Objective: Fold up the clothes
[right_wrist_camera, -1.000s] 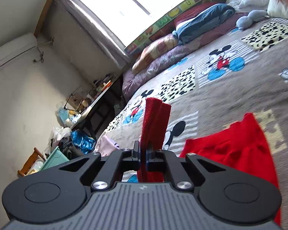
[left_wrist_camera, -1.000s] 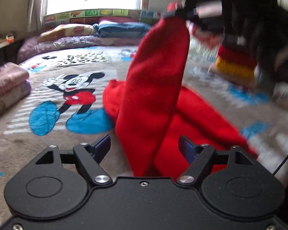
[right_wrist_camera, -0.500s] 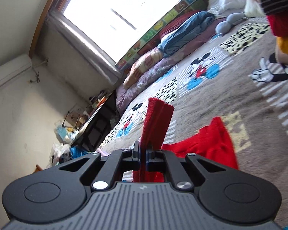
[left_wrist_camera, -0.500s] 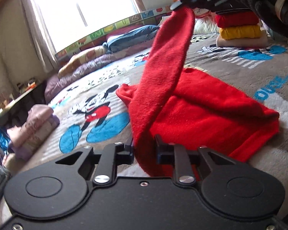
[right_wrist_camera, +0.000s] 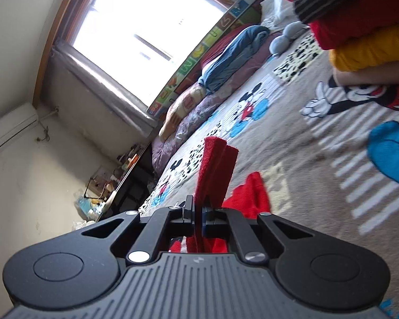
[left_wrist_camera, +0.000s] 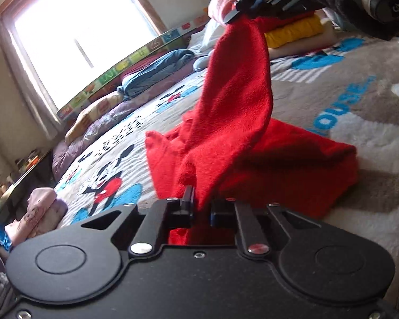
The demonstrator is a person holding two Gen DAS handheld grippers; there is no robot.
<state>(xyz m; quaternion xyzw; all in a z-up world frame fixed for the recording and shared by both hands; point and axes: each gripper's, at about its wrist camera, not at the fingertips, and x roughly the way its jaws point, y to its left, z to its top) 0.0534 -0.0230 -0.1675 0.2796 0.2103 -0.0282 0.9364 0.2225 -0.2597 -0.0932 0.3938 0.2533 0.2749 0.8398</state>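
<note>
A red fleece garment [left_wrist_camera: 255, 143] lies partly on the Mickey Mouse blanket [left_wrist_camera: 359, 98] and is lifted along one edge. My left gripper [left_wrist_camera: 201, 207] is shut on its lower edge. My right gripper [right_wrist_camera: 198, 214] is shut on the other end of that edge, with a red fold [right_wrist_camera: 215, 170] sticking up between its fingers; it shows in the left wrist view [left_wrist_camera: 242, 8] high at the top, holding the cloth stretched upward. The rest of the garment [right_wrist_camera: 248, 195] hangs below the right gripper.
A stack of folded clothes, red over yellow [right_wrist_camera: 369, 45], sits on the blanket at the right. Pillows and a blue bundle [left_wrist_camera: 157, 77] line the window side. Folded pink clothes [left_wrist_camera: 37, 215] lie at the left edge. A cluttered desk [right_wrist_camera: 119, 170] stands beside the bed.
My left gripper has closed on the garment's lower edge. My right gripper has carried the upper end higher and to the right, towards the folded stack, stretching the cloth.
</note>
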